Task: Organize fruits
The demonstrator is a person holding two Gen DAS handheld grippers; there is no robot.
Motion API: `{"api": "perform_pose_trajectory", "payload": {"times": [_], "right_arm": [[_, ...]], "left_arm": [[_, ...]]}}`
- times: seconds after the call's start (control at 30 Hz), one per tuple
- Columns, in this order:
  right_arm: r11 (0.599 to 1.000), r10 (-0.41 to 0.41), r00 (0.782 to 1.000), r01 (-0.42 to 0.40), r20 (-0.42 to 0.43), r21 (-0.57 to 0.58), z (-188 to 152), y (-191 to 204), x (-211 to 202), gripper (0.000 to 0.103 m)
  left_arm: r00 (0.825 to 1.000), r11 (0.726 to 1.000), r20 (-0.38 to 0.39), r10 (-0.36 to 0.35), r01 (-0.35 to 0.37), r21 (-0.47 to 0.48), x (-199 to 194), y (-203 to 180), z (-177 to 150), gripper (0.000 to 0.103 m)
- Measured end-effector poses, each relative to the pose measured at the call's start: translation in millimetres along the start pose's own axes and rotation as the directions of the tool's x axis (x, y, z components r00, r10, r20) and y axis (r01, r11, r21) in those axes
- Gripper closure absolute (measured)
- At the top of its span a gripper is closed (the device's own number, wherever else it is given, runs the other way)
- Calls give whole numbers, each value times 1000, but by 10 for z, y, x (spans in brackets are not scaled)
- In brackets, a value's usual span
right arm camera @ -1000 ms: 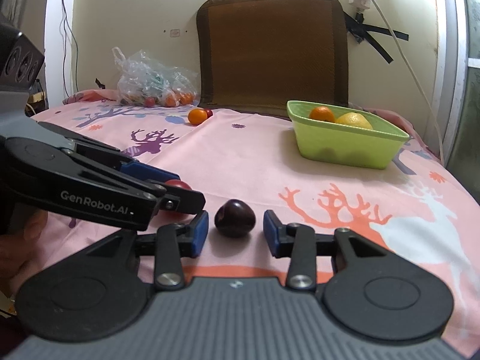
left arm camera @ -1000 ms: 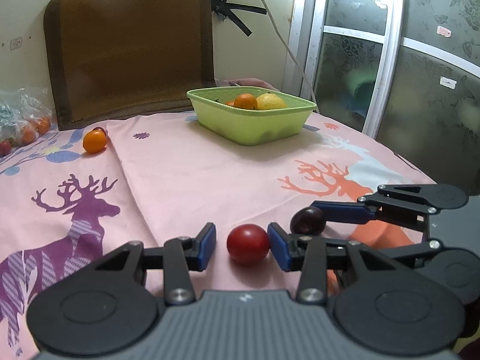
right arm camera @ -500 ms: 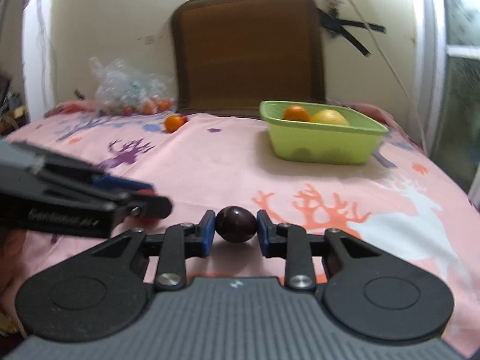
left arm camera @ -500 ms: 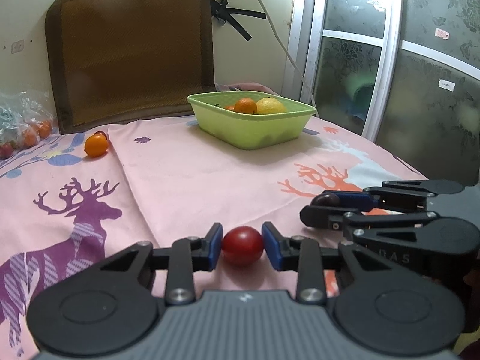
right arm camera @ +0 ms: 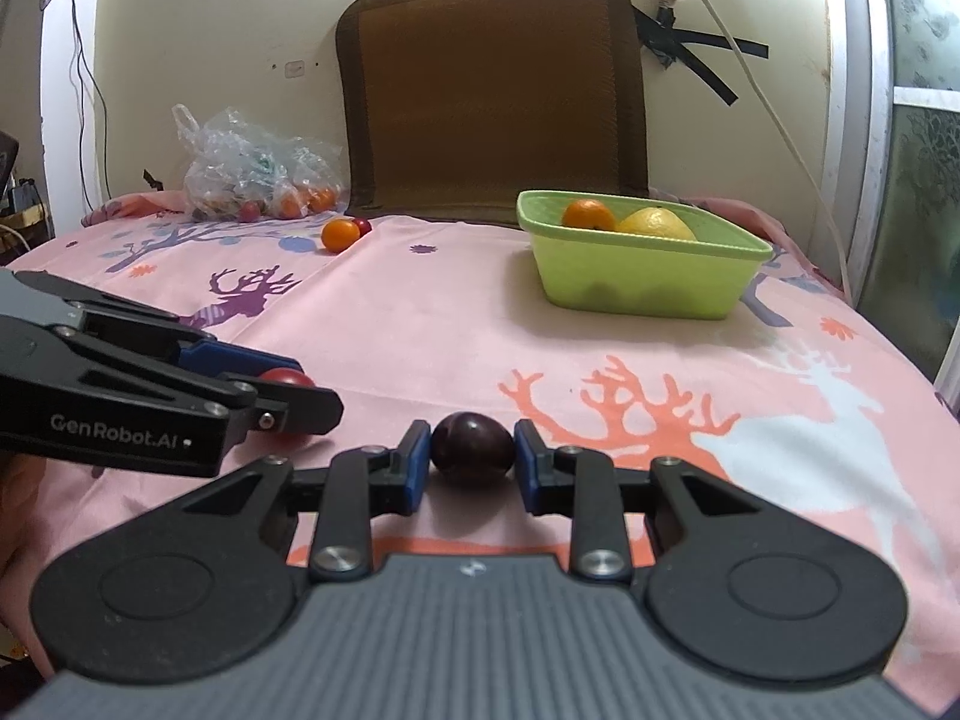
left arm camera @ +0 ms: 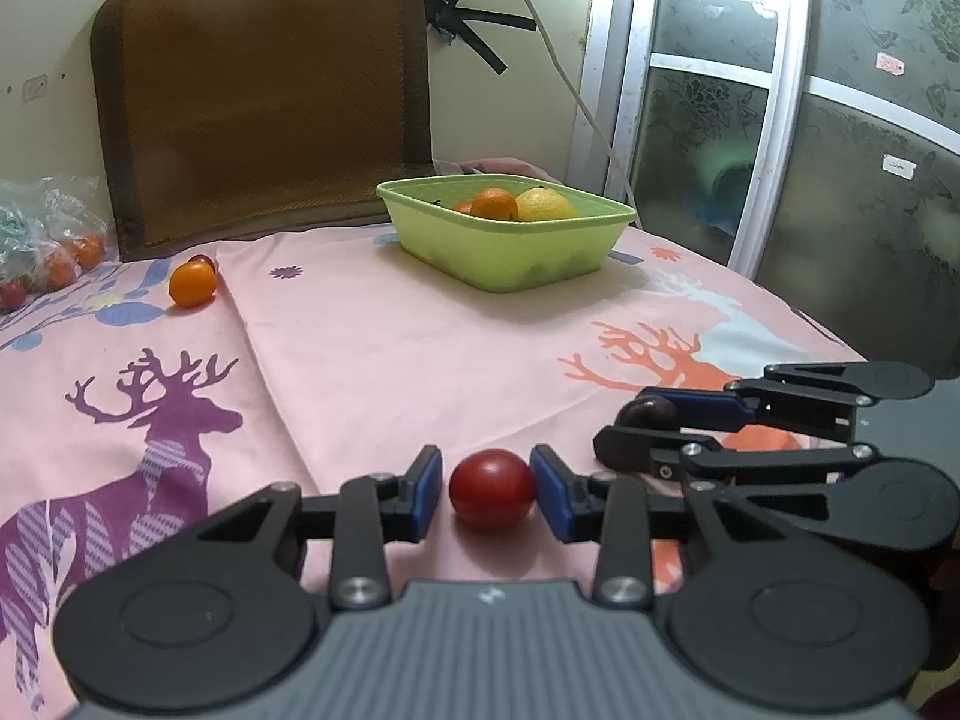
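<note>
Fruit sits at lower centre of both views: left gripper (left arm camera: 486, 489) spread around red fruit (left arm camera: 492, 488) with a gap on one side; right gripper (right arm camera: 472, 465) pinches dark plum (right arm camera: 472, 447); green basket (right arm camera: 636, 285) upper right

A home, probably a bedroom: a pink deer-print bedsheet (right arm camera: 600, 324), a woven brown mat (right arm camera: 492, 90) against the wall, frosted sliding doors (left arm camera: 780, 120), a bag of fruit (right arm camera: 252, 180).
</note>
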State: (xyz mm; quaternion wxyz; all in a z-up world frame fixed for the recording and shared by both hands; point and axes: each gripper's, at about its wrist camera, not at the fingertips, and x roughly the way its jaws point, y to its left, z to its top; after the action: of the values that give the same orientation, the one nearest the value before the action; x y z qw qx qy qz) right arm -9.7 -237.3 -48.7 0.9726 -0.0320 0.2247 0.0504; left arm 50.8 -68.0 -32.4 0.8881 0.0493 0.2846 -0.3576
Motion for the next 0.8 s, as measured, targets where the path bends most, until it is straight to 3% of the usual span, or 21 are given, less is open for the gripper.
{"api": "perform_pose_trajectory", "payload": {"times": [0.8], "right_arm": [[1000,-1,1000,1,-3,-14,6,13,3,70]], "left_arm": [[1000,1000,-11,14,-15,-26,16,3,15,72]]}}
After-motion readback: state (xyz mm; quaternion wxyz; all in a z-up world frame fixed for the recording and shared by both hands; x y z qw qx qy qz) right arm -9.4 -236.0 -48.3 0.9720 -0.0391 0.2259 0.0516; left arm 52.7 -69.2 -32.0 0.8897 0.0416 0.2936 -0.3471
